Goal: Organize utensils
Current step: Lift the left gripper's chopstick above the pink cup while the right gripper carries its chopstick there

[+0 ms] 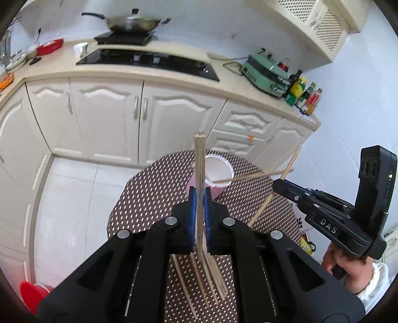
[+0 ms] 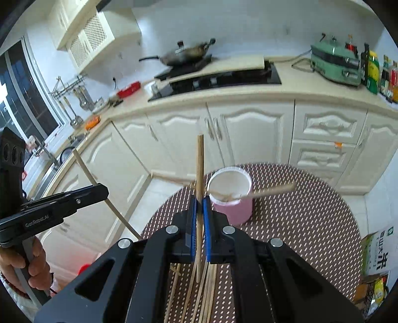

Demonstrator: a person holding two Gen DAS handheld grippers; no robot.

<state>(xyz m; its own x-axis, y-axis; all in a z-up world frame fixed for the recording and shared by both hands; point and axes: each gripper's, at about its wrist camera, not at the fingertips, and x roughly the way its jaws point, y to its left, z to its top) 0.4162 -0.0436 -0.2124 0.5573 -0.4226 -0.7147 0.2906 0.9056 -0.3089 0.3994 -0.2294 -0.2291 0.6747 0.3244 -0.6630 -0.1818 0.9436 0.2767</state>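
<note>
My left gripper (image 1: 200,198) is shut on an upright wooden chopstick (image 1: 199,159); it also shows in the right wrist view (image 2: 99,191). My right gripper (image 2: 199,206) is shut on another upright chopstick (image 2: 200,164); it also shows in the left wrist view (image 1: 276,185). Both are held above a round table with a brown dotted cloth (image 1: 154,193). A pink cup with a white inside (image 2: 230,196) stands on the table just beyond the grippers; one chopstick (image 2: 271,190) lies across its rim. Several loose chopsticks (image 2: 199,293) lie on the cloth under the grippers.
White kitchen cabinets (image 1: 112,106) and a counter with a black hob (image 1: 149,60), a wok (image 1: 131,22), a green appliance (image 1: 266,74) and bottles (image 1: 301,94) stand behind the table. A red bin (image 1: 31,293) is on the floor at left. Bags (image 2: 375,268) sit at the table's right.
</note>
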